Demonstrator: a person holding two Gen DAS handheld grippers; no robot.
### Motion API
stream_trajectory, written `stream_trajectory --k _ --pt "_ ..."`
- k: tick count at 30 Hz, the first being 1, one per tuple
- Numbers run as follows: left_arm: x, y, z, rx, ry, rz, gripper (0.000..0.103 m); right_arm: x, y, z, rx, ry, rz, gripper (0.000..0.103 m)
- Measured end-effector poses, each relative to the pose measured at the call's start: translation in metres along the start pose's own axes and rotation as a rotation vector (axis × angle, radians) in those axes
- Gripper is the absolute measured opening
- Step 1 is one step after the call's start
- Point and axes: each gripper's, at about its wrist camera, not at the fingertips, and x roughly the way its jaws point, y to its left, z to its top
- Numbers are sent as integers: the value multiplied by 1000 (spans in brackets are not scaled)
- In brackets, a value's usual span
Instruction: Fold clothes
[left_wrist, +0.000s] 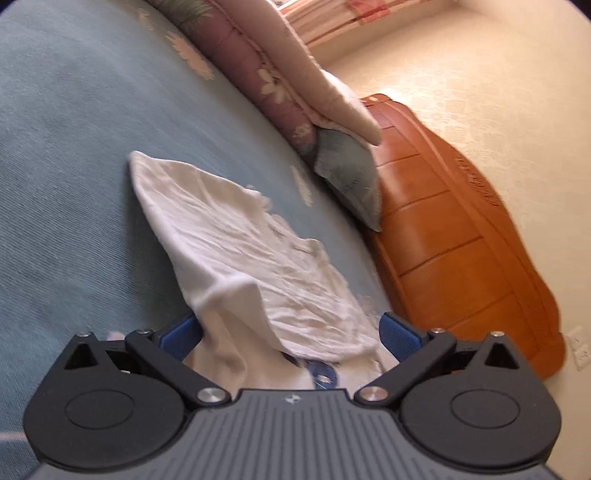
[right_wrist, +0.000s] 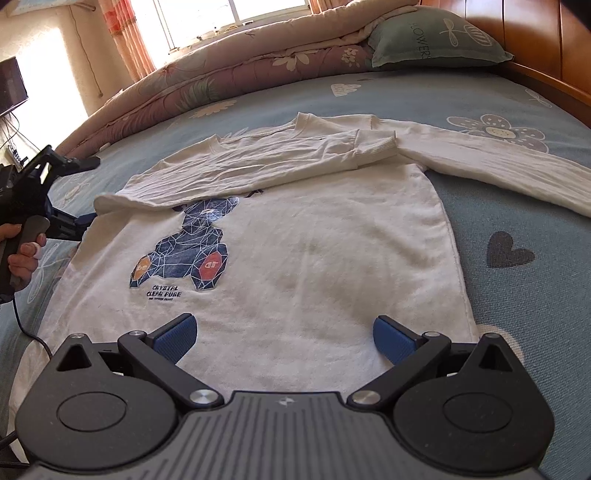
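A white long-sleeved sweatshirt (right_wrist: 332, 258) with a blue bear print (right_wrist: 188, 251) lies flat on the blue bedsheet (right_wrist: 517, 295). One sleeve (right_wrist: 258, 162) is folded across the chest; the other sleeve (right_wrist: 480, 162) stretches out to the right. My right gripper (right_wrist: 284, 332) hovers open over the hem, with nothing between its pads. My left gripper (left_wrist: 290, 334) is open at the shirt's left edge, and the fold of the sleeve (left_wrist: 240, 258) lies loosely between its wide-apart blue pads. From the right wrist view, the left gripper (right_wrist: 88, 190) sits at the far left, held by a hand (right_wrist: 22, 254).
A rolled pink floral quilt (right_wrist: 221, 74) runs along the far side of the bed, with a green pillow (right_wrist: 436, 37) beside the wooden headboard (right_wrist: 535, 44). A window and curtains stand behind. A cable (right_wrist: 26, 328) hangs below the left hand.
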Motion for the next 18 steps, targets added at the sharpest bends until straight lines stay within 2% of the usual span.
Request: stream_trajectory --k 1,4,8,9,10,12,13,14,16,18 --pt "-7 -6 -3 15 3 -10 100 0 0 0 3 0 0 103" --pt "-23 -21 -4 63 -6 47 100 -1 -1 0 13 -2 4 103" --pt "-16 -27 5 58 -2 22 101 -1 -3 1 23 -4 7 103" --pt "-8 -26 7 47 20 29 101 -1 -3 1 24 -4 7 103" --pt "3 -24 6 32 52 56 101 -1 -2 1 21 -4 5 103" --pt "23 -15 3 12 86 158 101 -1 -1 0 15 -2 1 103" --pt "26 -10 1 1 63 229 99 0 -1 0 12 -1 0 103" --pt "24 -4 -2 -19 27 267 92 0 -1 0 10 0 -2 103" --pt "13 1 -6 -72 -36 275 89 -1 -2 1 12 0 1 103" --pt "-1 -5 -8 -80 -63 332 90 -2 -3 1 19 -1 8 103"
